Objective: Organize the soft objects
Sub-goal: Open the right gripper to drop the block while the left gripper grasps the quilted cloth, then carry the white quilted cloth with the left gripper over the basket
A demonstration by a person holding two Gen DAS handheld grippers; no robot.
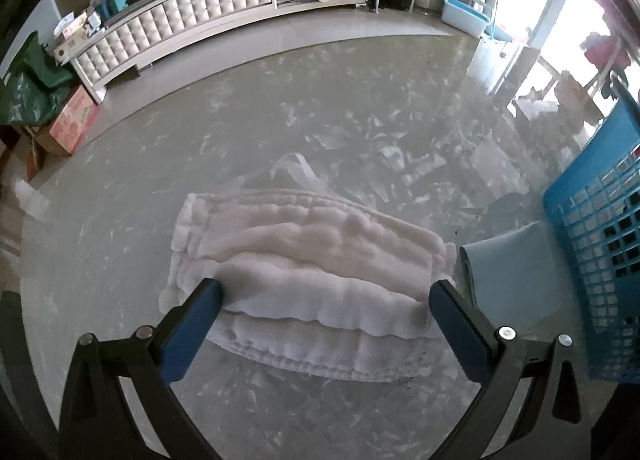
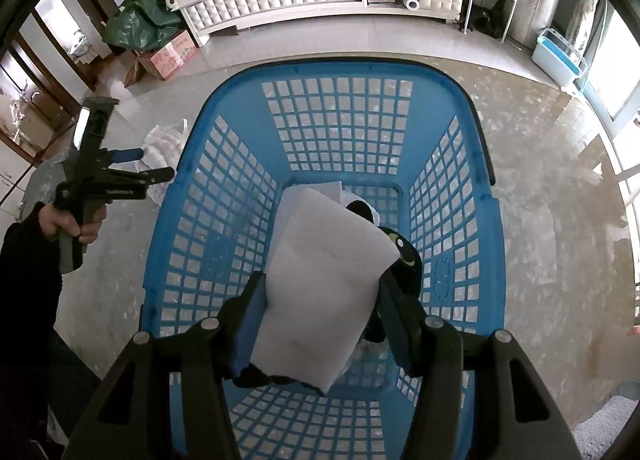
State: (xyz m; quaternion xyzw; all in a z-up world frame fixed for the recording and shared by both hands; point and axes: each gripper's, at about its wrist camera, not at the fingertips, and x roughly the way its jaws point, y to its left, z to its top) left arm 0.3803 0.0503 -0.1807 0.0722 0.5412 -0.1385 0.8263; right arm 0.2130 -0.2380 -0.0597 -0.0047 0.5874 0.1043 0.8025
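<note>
A folded white towel point(image 1: 304, 260) with a loop strap lies on the marbled table point(image 1: 160, 163). My left gripper point(image 1: 326, 292) hangs just above its near edge, jaws wide open, one finger at each side and nothing gripped. A pale blue-grey pad point(image 1: 508, 272) lies between the towel and the blue lattice basket point(image 1: 600, 240). In the right wrist view my right gripper point(image 2: 320, 312) is shut on a white foam block point(image 2: 320, 284) and holds it over the basket point(image 2: 224, 179). A black and white soft thing point(image 2: 404, 256) lies on the basket floor, partly hidden. The left gripper point(image 2: 154, 165) and towel point(image 2: 160, 143) show at left.
The basket fills the table's right side. Beyond the table's far edge stand a long white padded cabinet point(image 1: 192, 15), a cardboard box point(image 2: 168, 55), a green bag point(image 2: 140, 23) and a light blue tub point(image 2: 560, 59) on the floor. A sleeved hand point(image 2: 76, 223) holds the left gripper.
</note>
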